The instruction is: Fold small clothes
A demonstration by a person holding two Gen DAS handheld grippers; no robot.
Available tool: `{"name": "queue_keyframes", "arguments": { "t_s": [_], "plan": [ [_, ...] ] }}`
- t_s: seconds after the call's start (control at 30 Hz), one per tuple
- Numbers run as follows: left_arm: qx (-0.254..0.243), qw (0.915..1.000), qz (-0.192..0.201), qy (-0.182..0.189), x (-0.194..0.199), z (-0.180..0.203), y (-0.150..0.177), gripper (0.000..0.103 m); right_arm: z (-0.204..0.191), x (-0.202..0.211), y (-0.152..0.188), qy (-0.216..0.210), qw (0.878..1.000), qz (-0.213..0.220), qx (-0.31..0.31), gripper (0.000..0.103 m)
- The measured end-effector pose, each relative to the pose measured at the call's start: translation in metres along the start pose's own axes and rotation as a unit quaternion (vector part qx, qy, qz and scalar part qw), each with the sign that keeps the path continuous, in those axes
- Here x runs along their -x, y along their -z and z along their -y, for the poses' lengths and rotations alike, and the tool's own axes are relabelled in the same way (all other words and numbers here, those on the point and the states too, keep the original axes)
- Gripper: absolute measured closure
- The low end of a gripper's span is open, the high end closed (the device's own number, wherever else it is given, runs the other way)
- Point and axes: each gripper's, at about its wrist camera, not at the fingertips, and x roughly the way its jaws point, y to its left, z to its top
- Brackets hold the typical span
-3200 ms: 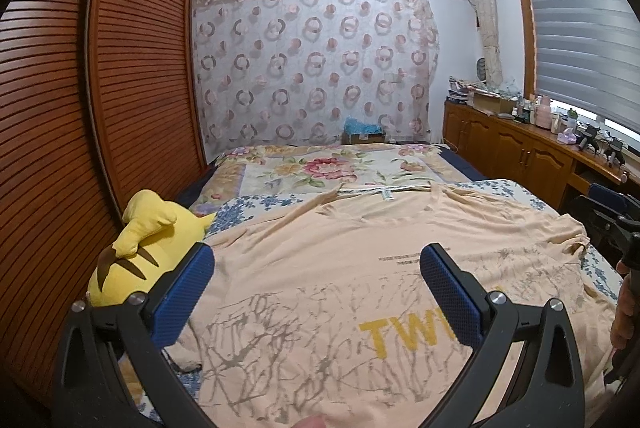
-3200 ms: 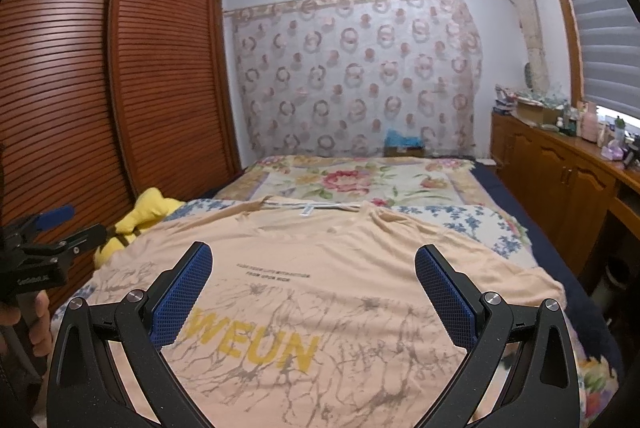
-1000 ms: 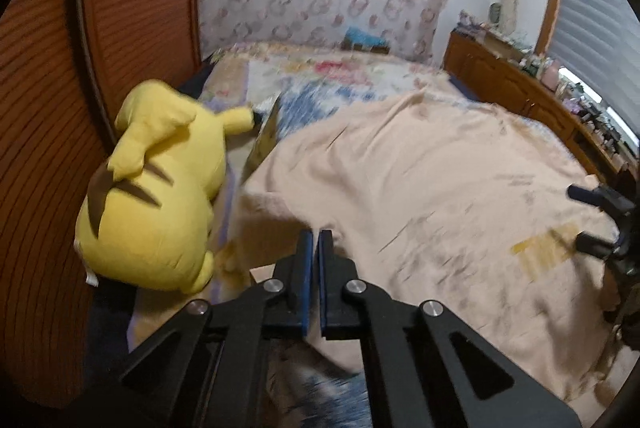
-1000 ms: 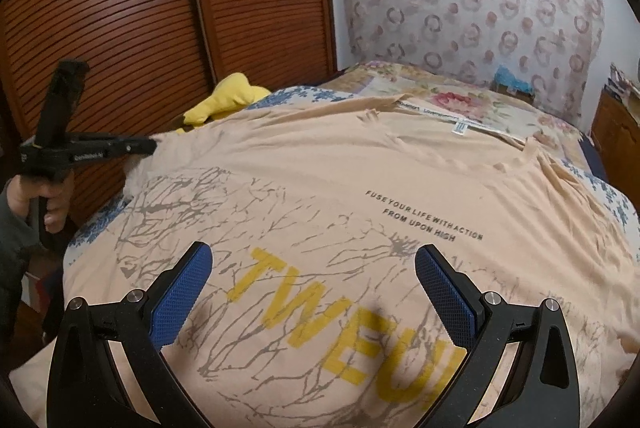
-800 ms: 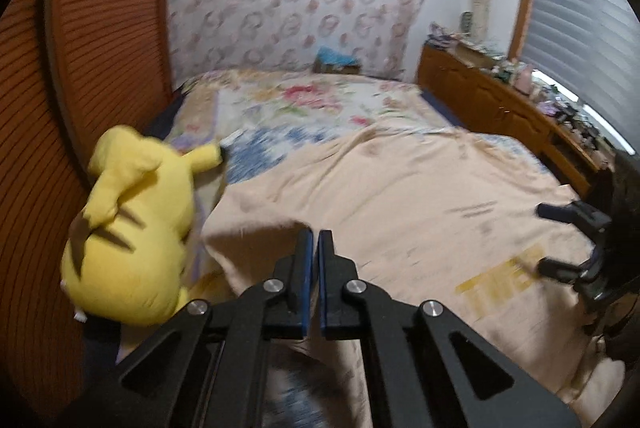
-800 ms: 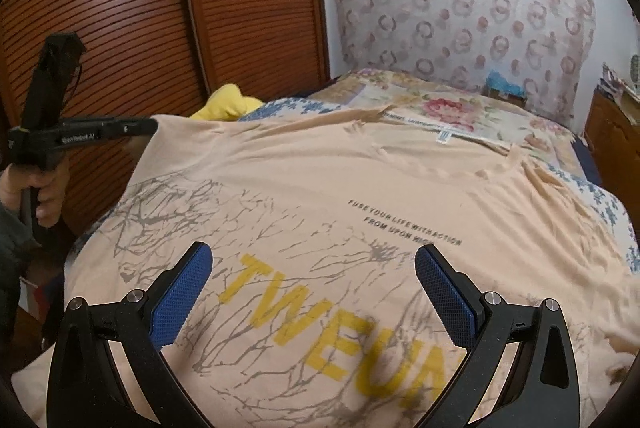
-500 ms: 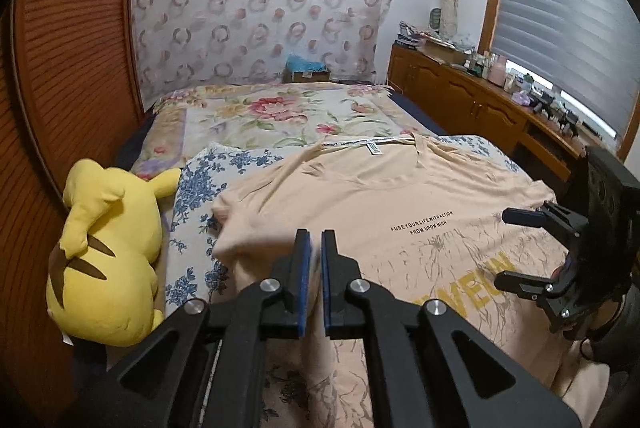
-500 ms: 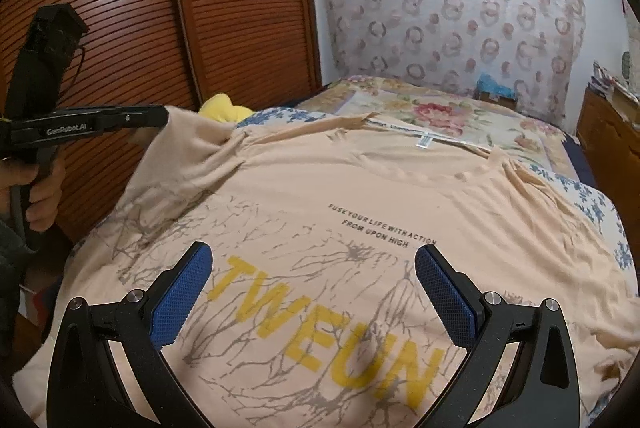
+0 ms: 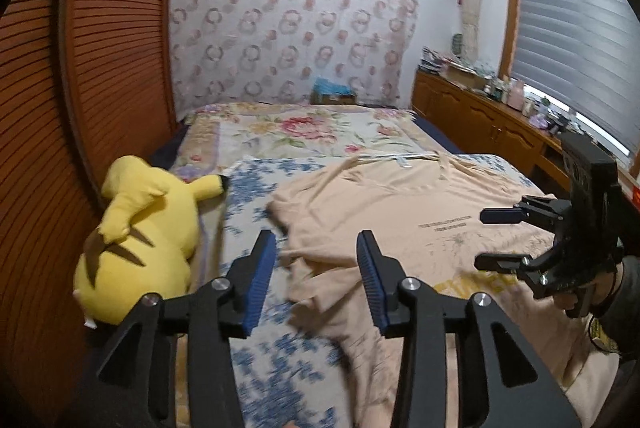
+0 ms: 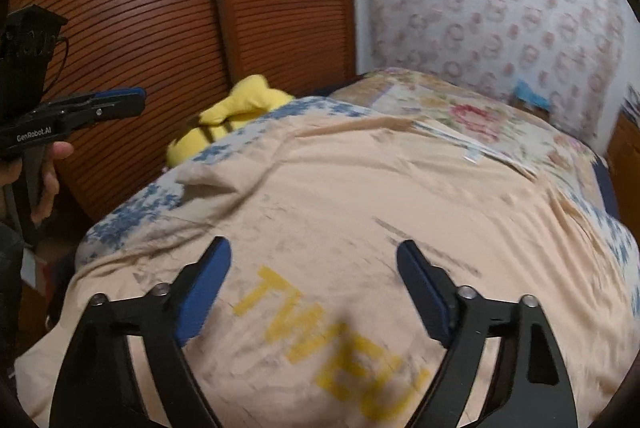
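Observation:
A peach T-shirt (image 9: 400,204) with yellow lettering lies spread on the bed, its left sleeve edge rumpled and folded inward. My left gripper (image 9: 316,268) hovers above that rumpled edge. Its jaws are opening and nothing is pinched between the blue pads. My right gripper (image 10: 314,260) hangs over the shirt's (image 10: 360,188) printed front, jaws closing but still wide, no cloth between them. The right gripper (image 9: 482,239) also shows at the right of the left wrist view. The left gripper (image 10: 138,100) appears at the left edge of the right wrist view, held in a hand.
A yellow plush toy (image 9: 140,240) lies at the bed's left side against slatted wooden wardrobe doors (image 9: 100,68). A floral bedspread (image 9: 304,132) covers the far half of the bed. Wooden cabinets (image 9: 480,132) with clutter run under the window on the right.
The left gripper, shut on the shirt's left edge, lifted it inward, then opened and the cloth dropped onto the bed. The right gripper's jaws narrowed somewhat and its view swung left.

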Motion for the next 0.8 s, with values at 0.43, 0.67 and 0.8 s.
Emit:
{"name": "queue_keyframes", "arguments": {
  "t_s": [0.43, 0.67, 0.8],
  "plan": [
    [0.028, 0.9988, 0.003, -0.039, 0.015, -0.04, 0.029, 0.055, -0.056, -0.093, -0.076, -0.096, 0.993, -0.047, 0.042, 0.063],
    [0.036, 0.9987, 0.0, -0.035, 0.013, -0.041, 0.04, 0.054, -0.081, -0.154, -0.082, -0.085, 0.985, -0.123, 0.081, 0.066],
    [0.042, 0.9988, -0.005, -0.027, 0.009, -0.041, 0.046, 0.054, -0.086, -0.171, -0.075, -0.053, 0.98, -0.151, 0.114, 0.094]
  ]
}}
